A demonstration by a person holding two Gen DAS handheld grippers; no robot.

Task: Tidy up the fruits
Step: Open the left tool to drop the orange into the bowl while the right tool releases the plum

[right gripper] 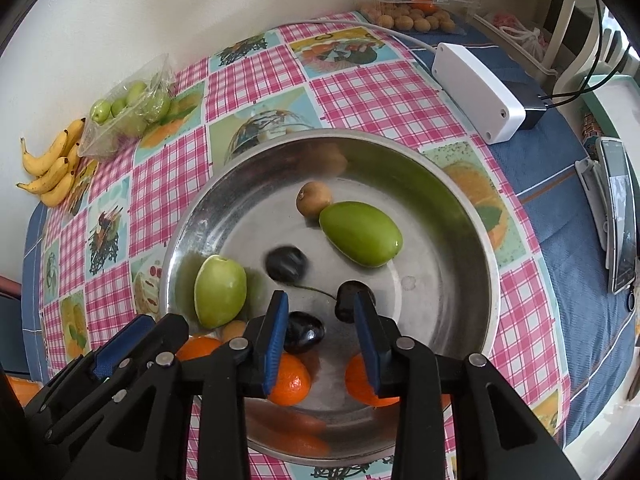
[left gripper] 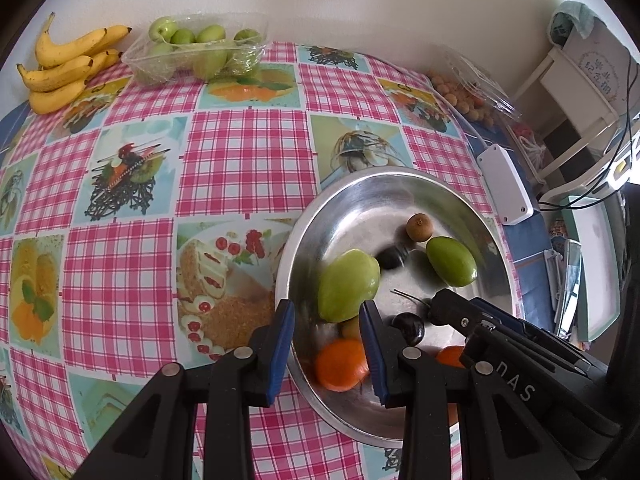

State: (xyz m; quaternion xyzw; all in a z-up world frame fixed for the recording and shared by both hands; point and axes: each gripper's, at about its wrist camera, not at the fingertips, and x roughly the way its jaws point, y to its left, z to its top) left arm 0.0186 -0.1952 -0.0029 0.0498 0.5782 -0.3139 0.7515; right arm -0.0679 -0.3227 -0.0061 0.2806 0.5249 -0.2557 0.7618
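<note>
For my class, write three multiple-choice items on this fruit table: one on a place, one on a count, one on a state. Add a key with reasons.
1. Where do the bananas lie?
A. in the metal bowl
B. on the table by the wall
C. in a clear box

2. How many large green fruits lie in the metal bowl?
A. one
B. two
C. four

3. The right gripper's fingers are:
A. apart, holding nothing
B. clamped on an orange
C. clamped on a banana

Key: B, beside the tray of green fruit; B, two show there; A, nothing is between them.
</note>
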